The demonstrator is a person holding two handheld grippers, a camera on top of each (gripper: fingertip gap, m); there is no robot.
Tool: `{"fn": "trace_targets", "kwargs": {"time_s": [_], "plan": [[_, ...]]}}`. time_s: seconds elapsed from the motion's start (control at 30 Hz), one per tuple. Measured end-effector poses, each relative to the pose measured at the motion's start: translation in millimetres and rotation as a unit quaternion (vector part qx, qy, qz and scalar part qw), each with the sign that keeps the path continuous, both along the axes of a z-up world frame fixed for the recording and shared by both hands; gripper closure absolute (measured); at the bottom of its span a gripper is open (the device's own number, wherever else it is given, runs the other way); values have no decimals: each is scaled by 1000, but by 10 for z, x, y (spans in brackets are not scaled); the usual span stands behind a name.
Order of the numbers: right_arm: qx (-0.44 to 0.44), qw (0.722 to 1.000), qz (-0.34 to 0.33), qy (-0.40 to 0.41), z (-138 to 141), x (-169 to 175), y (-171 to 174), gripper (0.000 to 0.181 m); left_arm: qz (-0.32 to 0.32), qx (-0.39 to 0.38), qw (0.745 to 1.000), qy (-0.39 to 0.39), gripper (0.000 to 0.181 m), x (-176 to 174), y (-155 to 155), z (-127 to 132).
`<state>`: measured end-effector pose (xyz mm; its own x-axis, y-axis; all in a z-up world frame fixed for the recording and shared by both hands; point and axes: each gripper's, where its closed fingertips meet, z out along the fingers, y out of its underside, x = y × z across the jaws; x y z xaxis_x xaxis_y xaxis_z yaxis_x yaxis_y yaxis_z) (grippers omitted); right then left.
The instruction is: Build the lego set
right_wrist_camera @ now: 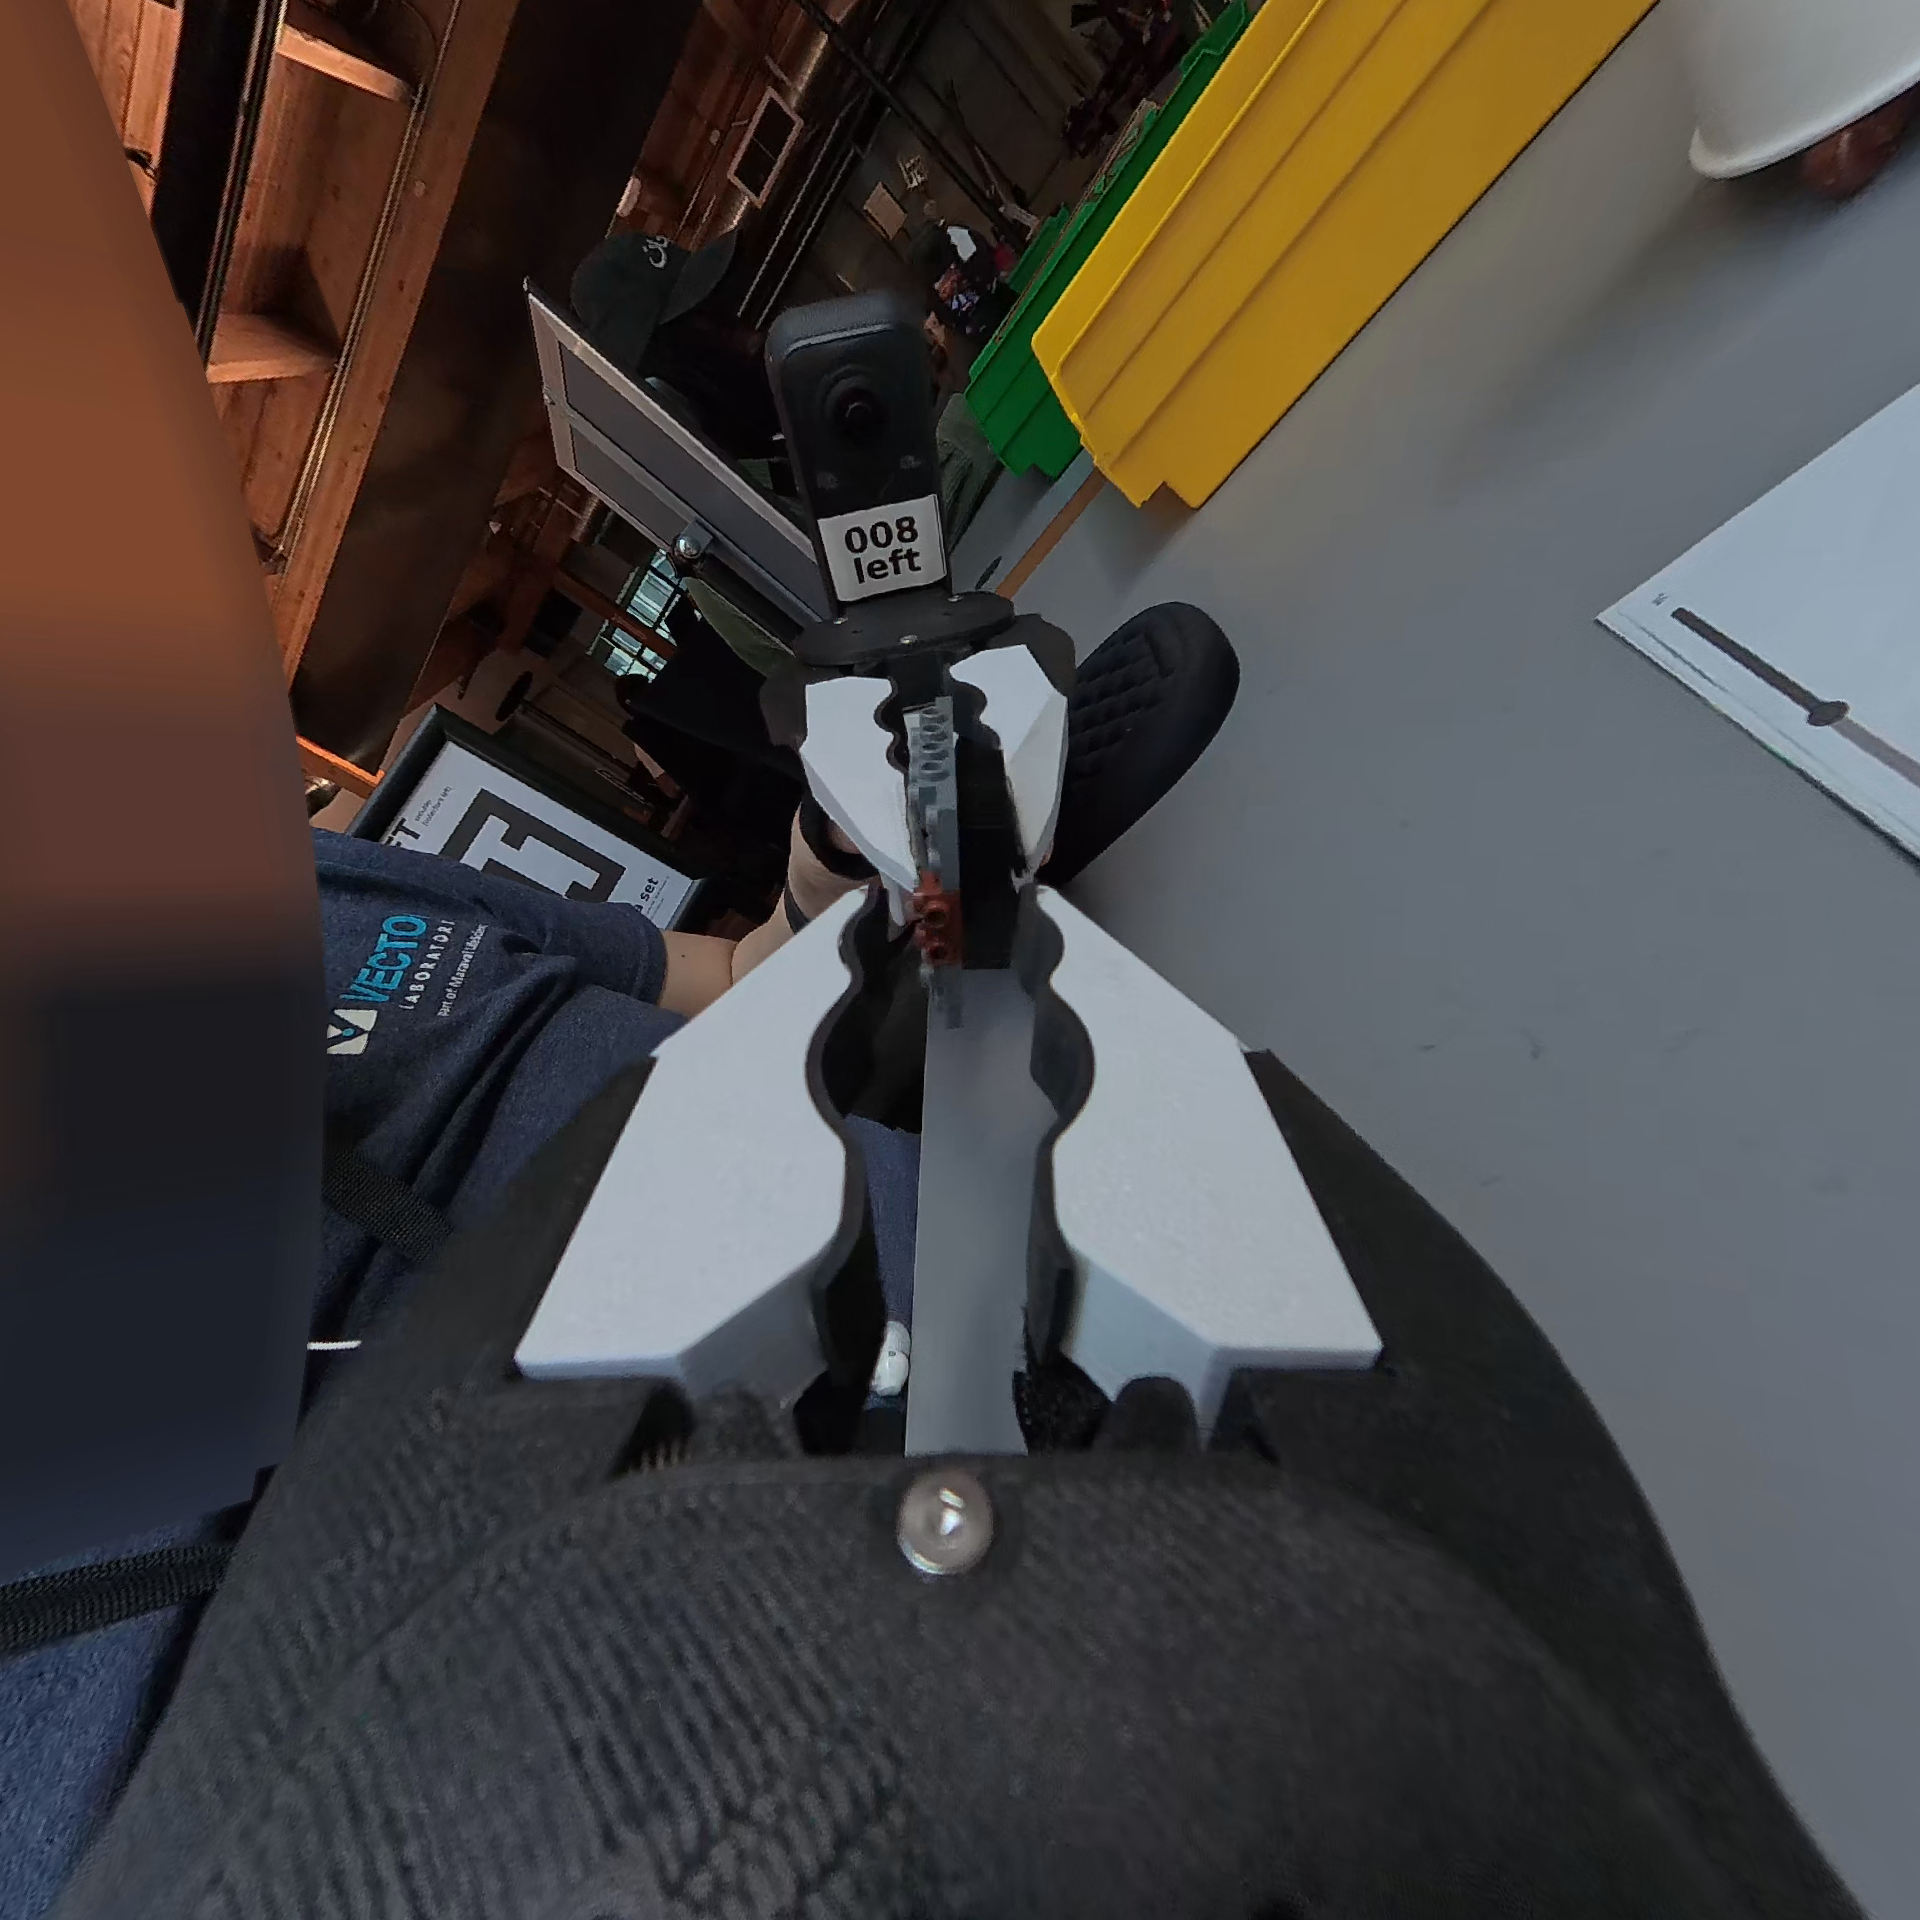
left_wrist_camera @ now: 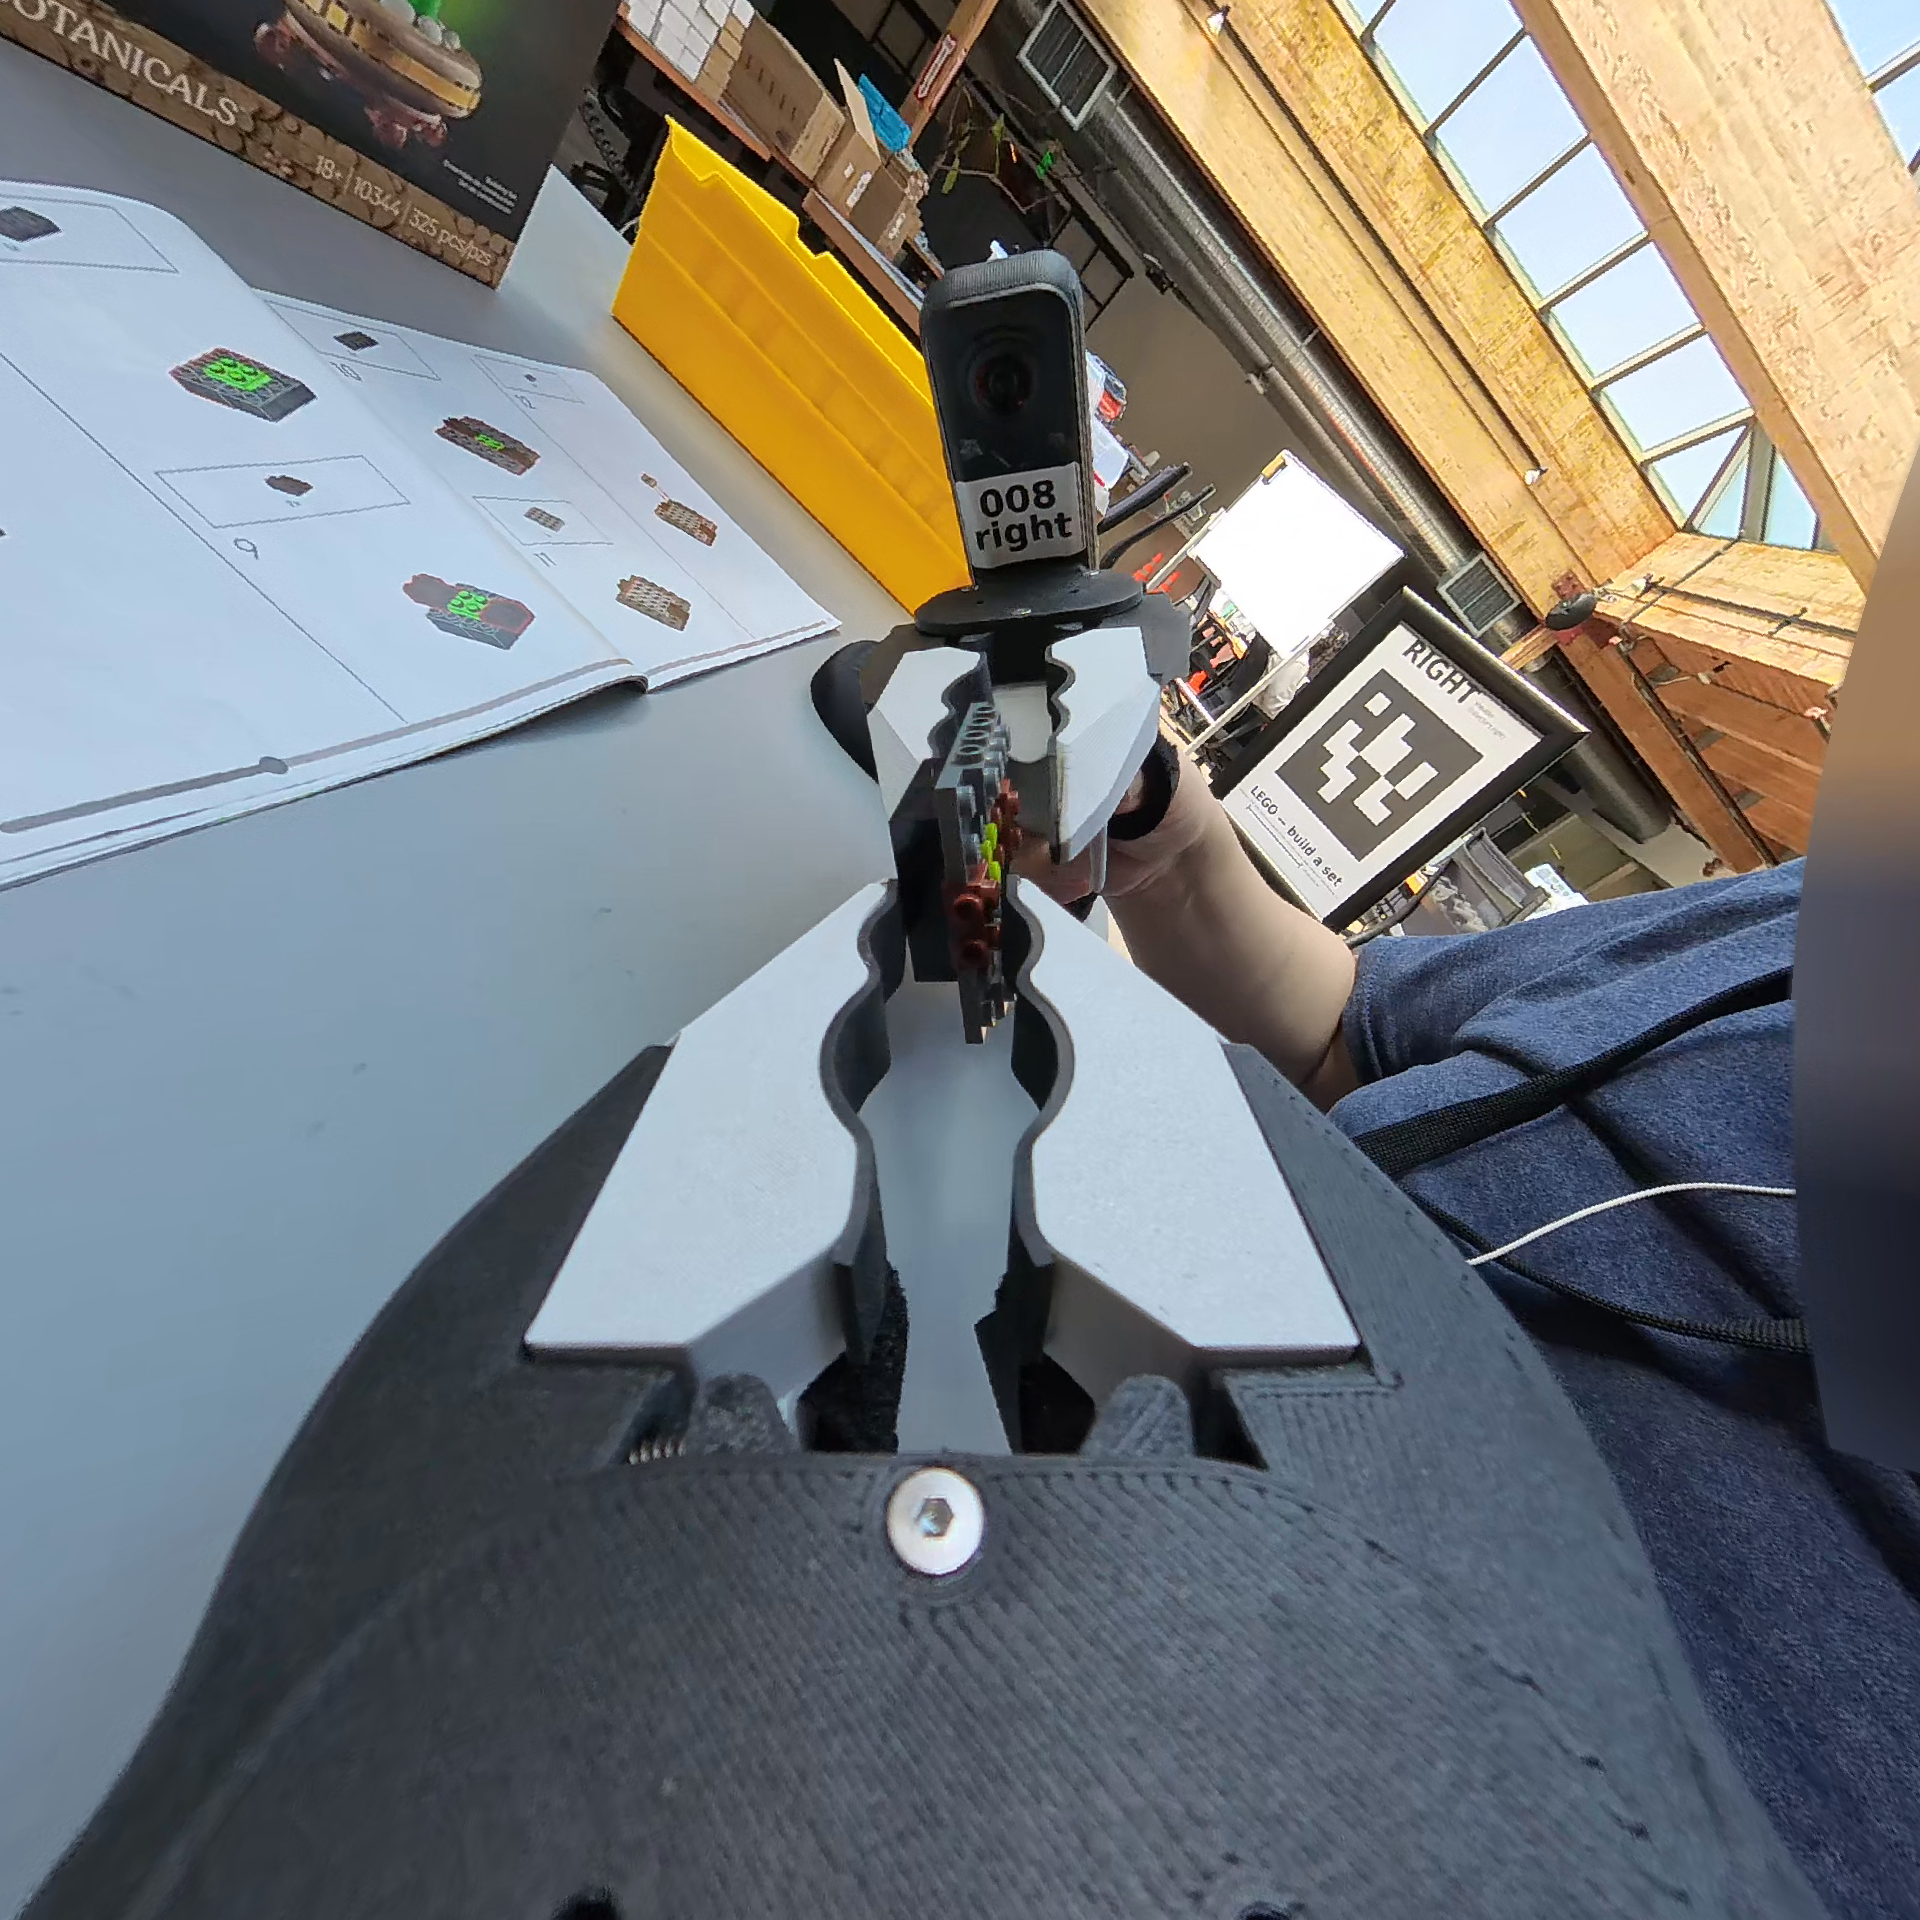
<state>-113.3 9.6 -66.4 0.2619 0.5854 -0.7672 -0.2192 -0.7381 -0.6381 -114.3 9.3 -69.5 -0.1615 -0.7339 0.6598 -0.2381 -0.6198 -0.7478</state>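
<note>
A small lego assembly [left_wrist_camera: 961,883] is held in the air between my two grippers, which face each other tip to tip. It is a dark grey plate with a black brick, reddish-brown pieces, lime studs and a grey holed brick at its far end. My left gripper [left_wrist_camera: 956,914] is shut on its near end. My right gripper [left_wrist_camera: 987,758] grips the far end in that view. In the right wrist view, my right gripper [right_wrist_camera: 951,914] is shut on the assembly [right_wrist_camera: 940,914], and the left gripper [right_wrist_camera: 935,769] holds the other end.
The grey table [left_wrist_camera: 312,1039] carries an open instruction booklet [left_wrist_camera: 312,499], the set's box [left_wrist_camera: 343,104] and a yellow bin [left_wrist_camera: 790,353]. A green bin [right_wrist_camera: 1018,384] stands behind the yellow one. A person in a navy shirt [left_wrist_camera: 1610,1143] sits close by. Left and right tips are no more than a few centimetres apart.
</note>
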Motion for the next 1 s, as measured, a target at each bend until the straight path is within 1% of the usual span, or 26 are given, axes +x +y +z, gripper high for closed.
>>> {"fn": "trace_targets", "kwargs": {"time_s": [0.1, 0.23, 0.3, 0.33, 0.4, 0.43, 0.47, 0.5, 0.53, 0.6, 0.67, 0.73, 0.83, 0.9, 0.93, 1.0], "plan": [[-3, 1000, -7, -2, -19, 0, 36, 164, -2, -11, 1000, 0, 165, 15, -15, -13], [-17, 1000, -1, -2, -43, -14, 21, 164, 7, -33, 999, -19, 165, 15, 18, 14], [-19, 1000, 2, -6, -72, -25, 13, 164, 12, -51, 998, -28, 157, 12, 52, 30], [-19, 1000, 4, -3, -70, -33, 7, 164, 8, -57, 998, -29, 164, 5, 51, 32], [-10, 1000, 0, -4, -73, -29, 14, 164, 5, -59, 998, -22, 166, -2, 49, 10], [6, 1000, 1, -5, -60, -32, 8, 160, 6, -59, 998, -19, 166, -3, 52, 2], [23, 1000, -2, -15, -58, -28, 11, 146, 10, -63, 998, -15, 166, -4, 66, -10], [47, 998, -11, -39, -79, -14, 29, 126, 13, -70, 997, -9, 166, -6, 82, -29], [85, 994, -20, -69, -87, 1, 41, 112, 12, -82, 997, -5, 166, -7, 89, -46], [184, 974, -38, -128, -39, 12, 40, 96, 7, -113, 993, 7, 166, -6, 88, -92], [274, 940, -40, -201, -28, -15, -2, 94, 0, -147, 989, 16, 166, 6, 74, -133], [328, 904, -29, -272, -82, -57, -38, 92, -9, -176, 984, 19, 166, 19, 47, -149], [377, 867, -18, -325, -114, -122, -87, 95, -15, -193, 981, 27, 166, 35, 13, -172], [392, 846, -16, -362, -167, -113, -88, 105, -17, -196, 980, 33, 166, 42, -5, -183], [395, 837, -14, -378, -203, -105, -84, 106, -18, -197, 980, 35, 166, 44, -12, -186], [390, 830, -10, -399, -269, -91, -72, 109, -20, -201, 979, 35, 166, 46, -25, -179]]}}
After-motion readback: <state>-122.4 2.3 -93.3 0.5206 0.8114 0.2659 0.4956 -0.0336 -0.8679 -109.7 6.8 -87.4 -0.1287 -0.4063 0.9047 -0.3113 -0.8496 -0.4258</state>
